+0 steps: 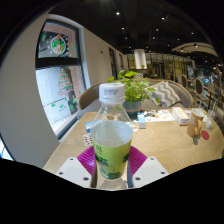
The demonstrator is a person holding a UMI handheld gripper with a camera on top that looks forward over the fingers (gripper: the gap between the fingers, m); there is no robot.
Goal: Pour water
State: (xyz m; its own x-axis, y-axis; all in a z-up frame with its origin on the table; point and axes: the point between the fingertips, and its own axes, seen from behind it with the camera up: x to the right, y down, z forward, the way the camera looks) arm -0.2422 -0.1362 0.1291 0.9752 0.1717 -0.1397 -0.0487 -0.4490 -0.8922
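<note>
A clear plastic bottle [112, 135] with a white cap and a green label stands upright between my gripper's [112, 165] two fingers. The magenta pads [88, 159] press against its lower body on both sides, so the gripper is shut on the bottle. Its base is hidden between the fingers, and I cannot tell whether it touches the wooden table [170, 150].
Beyond the bottle stands a potted green plant [133, 88]. A small figurine and other small items [197, 126] sit at the table's far right. A chair [92, 95] stands behind the table near a window [57, 70].
</note>
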